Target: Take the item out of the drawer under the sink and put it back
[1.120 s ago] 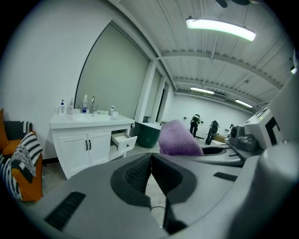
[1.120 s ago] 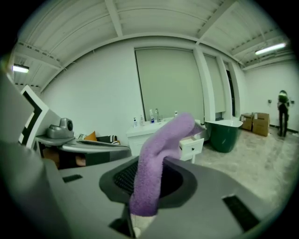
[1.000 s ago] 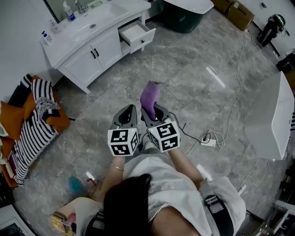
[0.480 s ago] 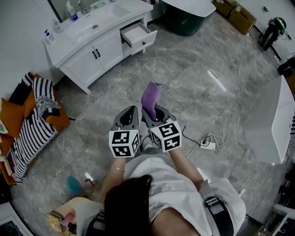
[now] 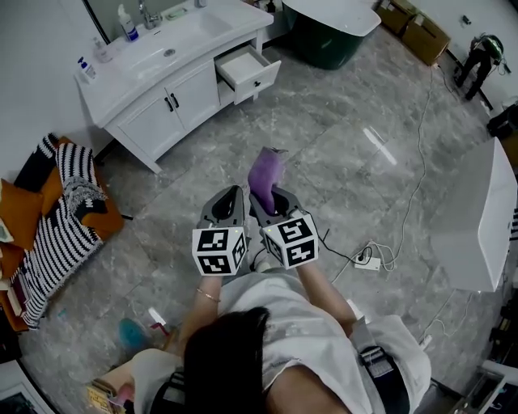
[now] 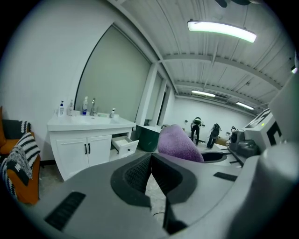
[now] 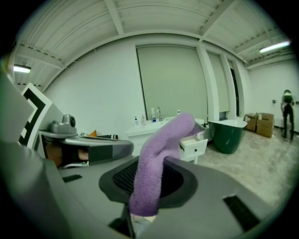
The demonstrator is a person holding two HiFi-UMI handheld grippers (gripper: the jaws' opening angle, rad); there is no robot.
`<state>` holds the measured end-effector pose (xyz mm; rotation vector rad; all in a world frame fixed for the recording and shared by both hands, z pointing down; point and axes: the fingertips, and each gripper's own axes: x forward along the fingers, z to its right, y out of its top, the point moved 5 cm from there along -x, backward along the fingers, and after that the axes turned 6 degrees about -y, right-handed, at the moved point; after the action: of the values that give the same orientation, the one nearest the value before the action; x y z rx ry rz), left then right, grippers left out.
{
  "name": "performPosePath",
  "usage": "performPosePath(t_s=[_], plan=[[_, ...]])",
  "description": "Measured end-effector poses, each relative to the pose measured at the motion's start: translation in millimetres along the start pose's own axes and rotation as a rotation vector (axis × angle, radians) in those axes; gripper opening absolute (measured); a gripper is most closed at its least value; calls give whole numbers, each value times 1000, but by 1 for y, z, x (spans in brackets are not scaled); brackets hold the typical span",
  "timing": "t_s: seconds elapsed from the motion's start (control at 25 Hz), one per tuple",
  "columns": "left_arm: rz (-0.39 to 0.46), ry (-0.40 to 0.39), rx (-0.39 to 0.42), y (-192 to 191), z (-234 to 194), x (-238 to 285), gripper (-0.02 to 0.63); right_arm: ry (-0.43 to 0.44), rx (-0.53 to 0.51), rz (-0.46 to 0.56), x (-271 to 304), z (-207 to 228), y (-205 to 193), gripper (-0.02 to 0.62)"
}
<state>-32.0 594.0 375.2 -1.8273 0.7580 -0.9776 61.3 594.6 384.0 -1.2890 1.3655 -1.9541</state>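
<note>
The right gripper (image 7: pixel 148 184) clamps narrowly on an upright purple fleecy cloth (image 7: pixel 161 144). Beside it, the left gripper (image 6: pixel 150 163) is closed on nothing. Well ahead, the open white drawer (image 5: pixel 248 69) of the white sink cabinet (image 5: pixel 146 113) sits slightly nearer than a second ago, and the grip is unchanged.

bathroom showroom: vanity (image 5: pixel 154 81), bathtub (image 5: pixel 332 24)

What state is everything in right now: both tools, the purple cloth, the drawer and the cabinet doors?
Left tool: shut, nothing between its jaws.
Right tool: shut on the purple cloth.
Purple cloth: clamped at its lower end, sticking up out of the jaws.
Drawer: pulled open.
Cabinet doors: closed.
</note>
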Motion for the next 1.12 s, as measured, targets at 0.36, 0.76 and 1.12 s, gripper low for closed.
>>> performPosePath(t_s=[0.36, 0.76, 1.12], plan=[[-42, -54, -31, 21, -47, 47, 5, -20, -25, -41, 63, 11, 30, 101], [-68, -44, -64, 53, -117, 93, 5, -30, 14, -60, 136, 15, 63, 101], [-67, -89, -50, 83, -164, 123, 5, -69, 32, -64, 191, 17, 89, 101]])
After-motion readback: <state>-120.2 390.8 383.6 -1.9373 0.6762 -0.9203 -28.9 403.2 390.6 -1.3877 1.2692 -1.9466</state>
